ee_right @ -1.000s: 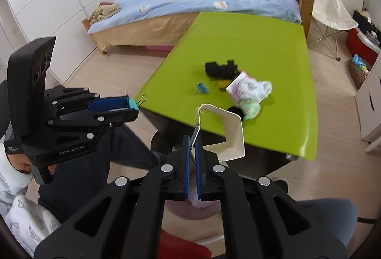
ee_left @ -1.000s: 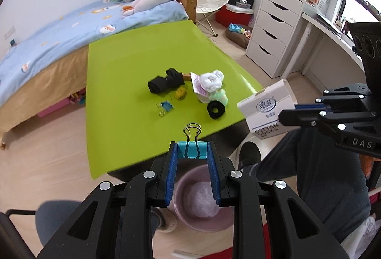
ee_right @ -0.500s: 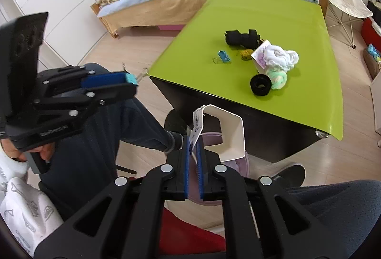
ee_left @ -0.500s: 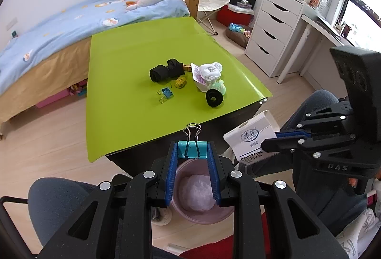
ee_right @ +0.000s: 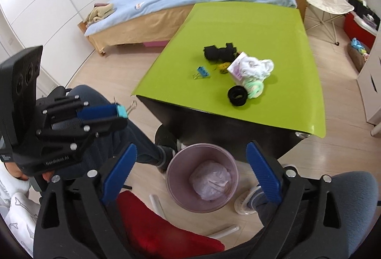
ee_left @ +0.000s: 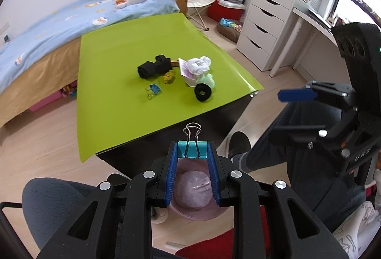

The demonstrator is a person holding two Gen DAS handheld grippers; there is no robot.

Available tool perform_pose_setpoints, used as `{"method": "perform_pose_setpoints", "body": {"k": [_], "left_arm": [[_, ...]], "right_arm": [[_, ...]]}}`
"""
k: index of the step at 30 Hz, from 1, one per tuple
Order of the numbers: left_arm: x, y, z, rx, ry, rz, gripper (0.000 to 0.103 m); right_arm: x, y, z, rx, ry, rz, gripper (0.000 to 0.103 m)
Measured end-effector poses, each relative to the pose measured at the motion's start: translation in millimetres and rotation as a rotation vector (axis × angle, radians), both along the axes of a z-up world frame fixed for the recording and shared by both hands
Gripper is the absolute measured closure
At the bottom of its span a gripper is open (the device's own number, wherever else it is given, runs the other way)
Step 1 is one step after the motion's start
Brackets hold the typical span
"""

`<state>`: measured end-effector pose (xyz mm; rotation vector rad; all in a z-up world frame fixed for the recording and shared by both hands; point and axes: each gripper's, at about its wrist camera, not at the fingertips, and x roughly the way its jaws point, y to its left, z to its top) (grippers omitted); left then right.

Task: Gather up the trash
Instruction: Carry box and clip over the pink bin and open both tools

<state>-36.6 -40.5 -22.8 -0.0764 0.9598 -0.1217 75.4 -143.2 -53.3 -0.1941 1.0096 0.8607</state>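
Observation:
My left gripper [ee_left: 192,152] is shut on a teal binder clip [ee_left: 192,149] whose wire handles stick up. It hovers over a pink waste bin [ee_left: 188,212] on the floor in front of the green table [ee_left: 114,49]. In the right wrist view the same clip [ee_right: 122,110] shows at the left gripper's tip. My right gripper [ee_right: 191,148] is above the bin [ee_right: 172,172]; its jaws are opening wide with nothing between them. A crumpled plastic bag [ee_right: 212,179] lies inside the bin. No white box shows in either view.
On the table lie rolled black socks [ee_right: 219,52], white socks on a packet [ee_right: 252,67], a green sock roll [ee_right: 255,89], a black ring roll [ee_right: 237,96], a blue binder clip [ee_right: 202,72] and a yellow scrap [ee_right: 223,66]. A person's legs [ee_right: 133,140] flank the bin; a bed [ee_right: 181,1] stands behind.
The right gripper went from shut on a white cardboard box to wide open, and the box is gone from view. The left gripper keeps its clip over the bin.

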Motion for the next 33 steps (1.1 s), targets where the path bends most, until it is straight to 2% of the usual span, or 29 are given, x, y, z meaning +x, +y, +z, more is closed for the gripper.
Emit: {"method": "perform_pose_setpoints", "body": {"k": [10, 12, 13, 14, 16, 17, 21, 33], "left_arm": [[0.9, -16.0, 0.7, -0.020, -0.002, -0.058, 0.076], [2.0, -16.6, 0.0, -0.024, -0.005, -0.059, 0.060], [2.0, -16.5, 0.1, -0.025, -0.010, -0.056, 0.040], [1.7, -15.4, 0.4, -0.037, -0.020, -0.050, 0.029], [2.0, -15.0, 0.5, -0.040, -0.024, -0.040, 0.016], [2.3, -13.7, 0.9, -0.038, -0.028, -0.027, 0.014], [3.1, -6.4, 0.6, -0.033, -0.025, 0.022, 0.008], [2.8, 7.7, 5.1, -0.029, -0.040, 0.090, 0.008]], "right_arm": [[1.9, -21.0, 15.0, -0.001, -0.043, -0.071, 0.009], [2.9, -24.3, 16.6, 0.006, -0.043, -0.083, 0.008], [3.0, -25.3, 16.7, 0.007, -0.042, -0.085, 0.008], [3.1, -26.1, 16.8, 0.010, -0.041, -0.087, 0.008], [3.4, -26.4, 16.1, 0.013, -0.038, -0.089, 0.007], [3.6, -26.3, 15.6, 0.013, -0.036, -0.089, 0.007], [3.6, -24.4, 13.1, 0.013, -0.029, -0.088, 0.006], [4.5, -17.3, 11.2, 0.005, -0.019, -0.093, 0.006]]}}
